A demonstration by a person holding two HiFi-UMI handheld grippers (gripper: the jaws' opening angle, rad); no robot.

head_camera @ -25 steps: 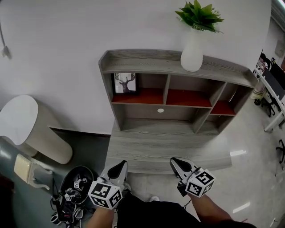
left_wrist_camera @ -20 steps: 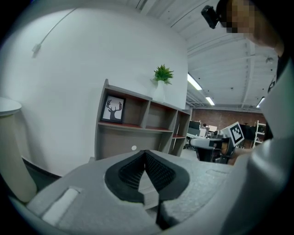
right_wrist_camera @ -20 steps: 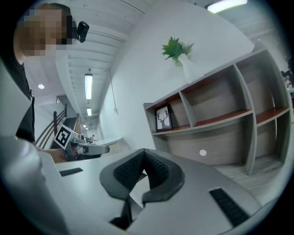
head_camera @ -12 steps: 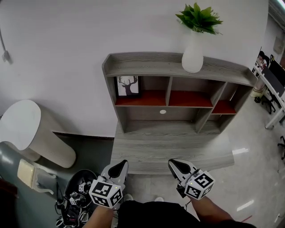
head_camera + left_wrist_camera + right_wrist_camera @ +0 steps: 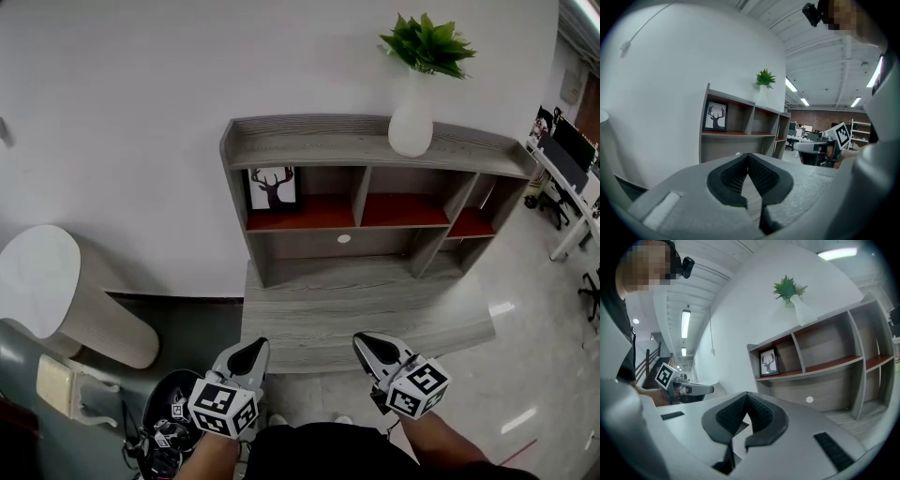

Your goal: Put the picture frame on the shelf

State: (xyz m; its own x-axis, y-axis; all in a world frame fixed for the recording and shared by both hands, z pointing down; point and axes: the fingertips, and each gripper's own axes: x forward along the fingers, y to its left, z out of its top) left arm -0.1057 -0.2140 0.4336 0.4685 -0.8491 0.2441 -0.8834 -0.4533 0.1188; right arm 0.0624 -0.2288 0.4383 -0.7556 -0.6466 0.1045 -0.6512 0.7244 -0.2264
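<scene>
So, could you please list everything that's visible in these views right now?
shelf unit: one, grey wood with red boards, against the white wall
picture frame: one, black, deer print, upright in the top-left compartment
vase: one, white, on the shelf top
plant: one, green, in the vase
side table: one, white top, left of the shelf
bin: one, black, floor at lower left
left hand-held gripper: grey, shut, empty
right hand-held gripper: grey, shut, empty
</scene>
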